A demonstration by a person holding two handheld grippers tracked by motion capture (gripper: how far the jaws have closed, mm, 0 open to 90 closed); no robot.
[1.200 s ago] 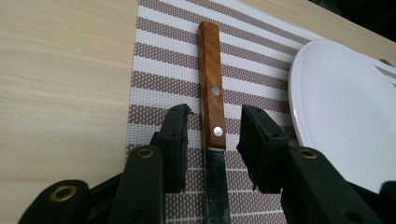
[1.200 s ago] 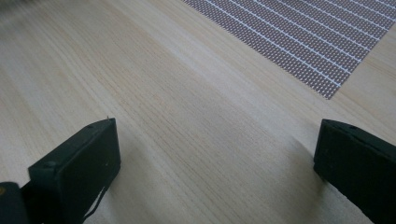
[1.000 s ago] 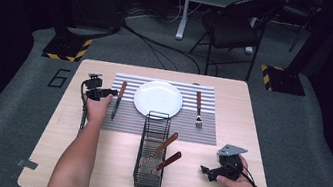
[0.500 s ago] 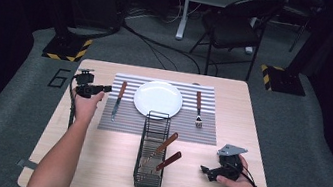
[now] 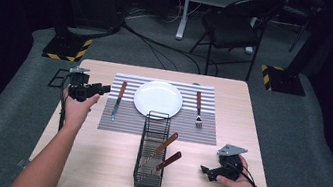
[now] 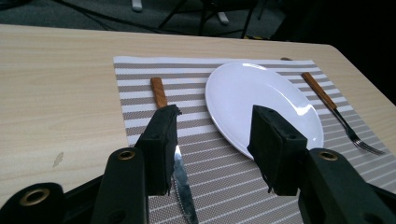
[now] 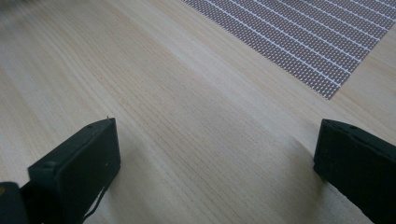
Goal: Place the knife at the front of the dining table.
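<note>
At the counter's (image 5: 107, 165) left edge the left tool (image 5: 104, 88), jaws just opening and empty, hovers beside the wooden-handled table knife (image 5: 117, 100) on the striped placemat (image 5: 124, 122); a careless swing could knock it askew.

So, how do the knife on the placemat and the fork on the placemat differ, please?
The knife lies left of the white plate; the fork lies right of it. The knife ends in a flat metal blade, the fork in tines. In the high view the knife lies slightly slanted, the fork nearly straight. Both have brown wooden handles pointing to the far edge, and both rest on the striped placemat.
</note>
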